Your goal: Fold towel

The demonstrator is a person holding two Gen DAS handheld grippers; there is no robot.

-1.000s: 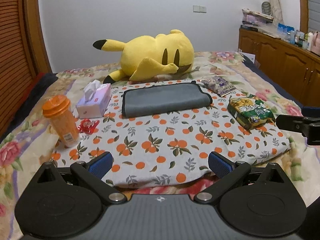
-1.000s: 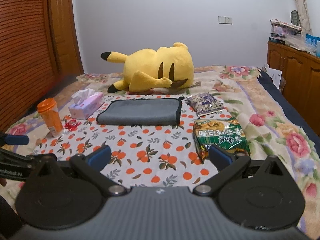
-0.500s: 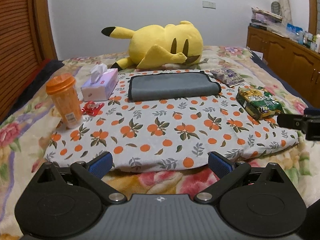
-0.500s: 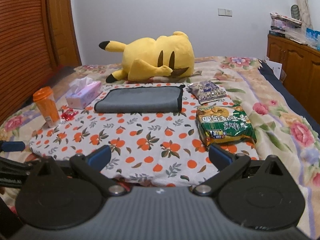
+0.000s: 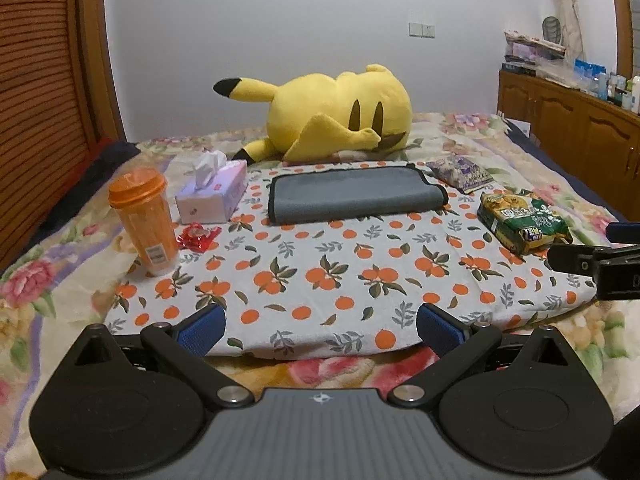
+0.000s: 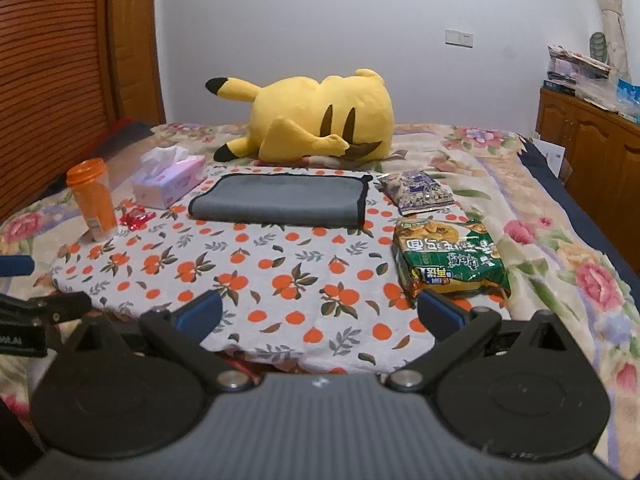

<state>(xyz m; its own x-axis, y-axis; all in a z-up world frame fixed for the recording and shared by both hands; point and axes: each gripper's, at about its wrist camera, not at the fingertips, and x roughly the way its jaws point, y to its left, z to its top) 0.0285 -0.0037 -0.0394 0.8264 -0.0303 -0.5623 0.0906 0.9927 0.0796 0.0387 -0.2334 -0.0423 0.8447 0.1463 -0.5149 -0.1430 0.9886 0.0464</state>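
A grey towel [image 5: 352, 197] with a black hem lies folded flat at the far side of an orange-print cloth [image 5: 320, 276] on the bed; it also shows in the right wrist view [image 6: 280, 200]. My left gripper [image 5: 320, 330] is open and empty, over the cloth's near edge, well short of the towel. My right gripper [image 6: 320, 314] is open and empty over the cloth's near right part. Its fingers [image 5: 576, 260] reach in at the right edge of the left wrist view.
A yellow plush toy [image 5: 332, 114] lies behind the towel. A tissue box [image 5: 214, 194], an orange cup [image 5: 144, 220] and a red wrapper [image 5: 198, 236] stand left of it. A purple packet [image 5: 460, 172] and a green snack bag [image 5: 522, 222] lie right. Wooden cabinets [image 5: 580, 128] line the right wall.
Both grippers have pulled back toward the near edge of the cloth and lowered a little. Both stay open and empty. The towel has not moved.
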